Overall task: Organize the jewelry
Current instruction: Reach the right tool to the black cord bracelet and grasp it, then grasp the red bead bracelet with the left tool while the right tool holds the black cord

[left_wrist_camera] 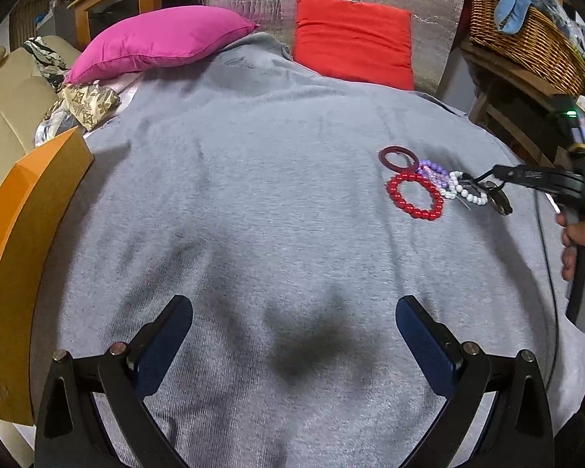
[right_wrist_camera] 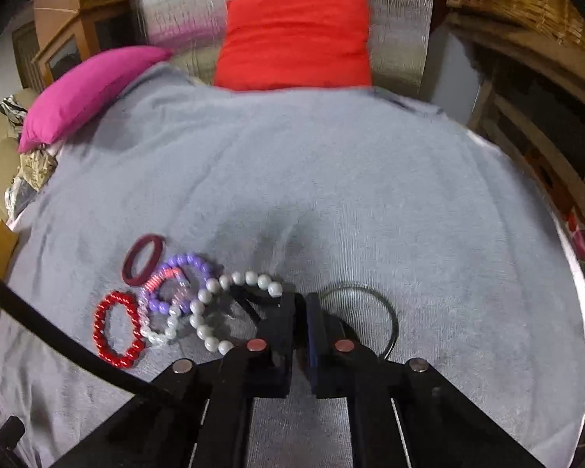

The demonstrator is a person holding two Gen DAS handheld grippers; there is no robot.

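Left gripper (left_wrist_camera: 294, 312) spread over bare grey blanket (left_wrist_camera: 253, 195); right gripper (right_wrist_camera: 301, 304) pressed together beside white bead bracelet (right_wrist_camera: 214, 308)

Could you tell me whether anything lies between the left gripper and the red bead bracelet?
Nothing visible does: only grey blanket lies between the left gripper and the red bead bracelet.

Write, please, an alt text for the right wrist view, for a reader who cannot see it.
The right gripper is shut, low over a grey blanket, between a white bead bracelet and a thin dark bangle. To the left lie a purple bead bracelet, a red bead bracelet and a maroon ring; behind are a red cushion and a pink pillow.
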